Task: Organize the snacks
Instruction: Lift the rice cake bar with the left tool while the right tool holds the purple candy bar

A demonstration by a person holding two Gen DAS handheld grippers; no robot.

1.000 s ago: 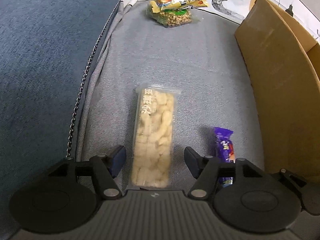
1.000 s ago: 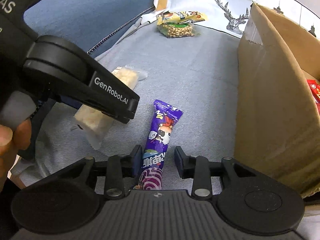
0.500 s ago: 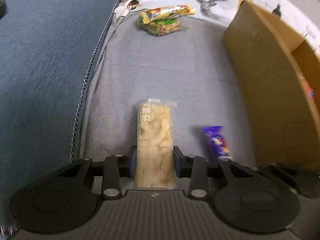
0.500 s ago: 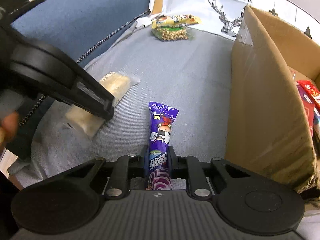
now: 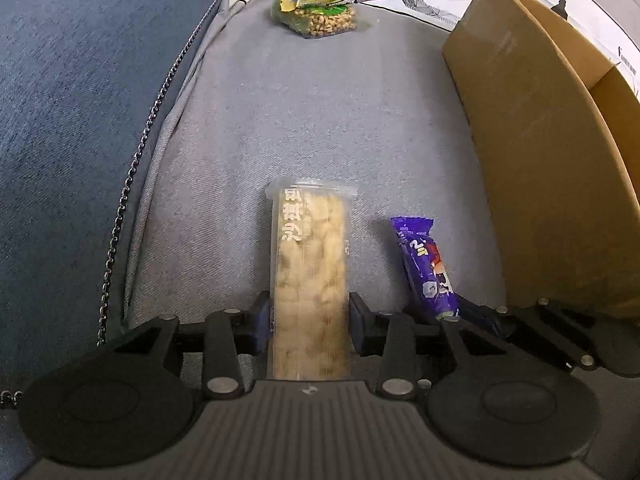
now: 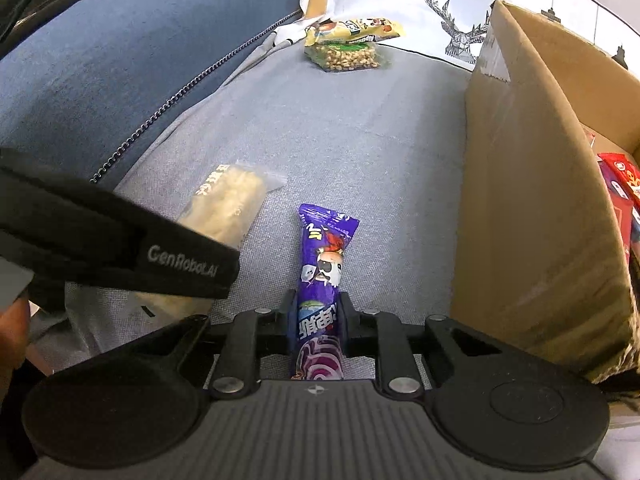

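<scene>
1. Your left hand-held gripper (image 5: 309, 322) pinches the clear pack of pale puffed snacks (image 5: 309, 276); its jaws have just been closing onto it.
2. Your right hand-held gripper (image 6: 318, 322) clamps the purple snack bar (image 6: 320, 280), its jaws having just closed on it.
3. Both snacks lie on the grey cushion (image 5: 300, 120), the purple one nearer the cardboard box (image 6: 532, 208).
4. Far off, a bag of nuts (image 5: 326, 12) lies on the cushion.
</scene>
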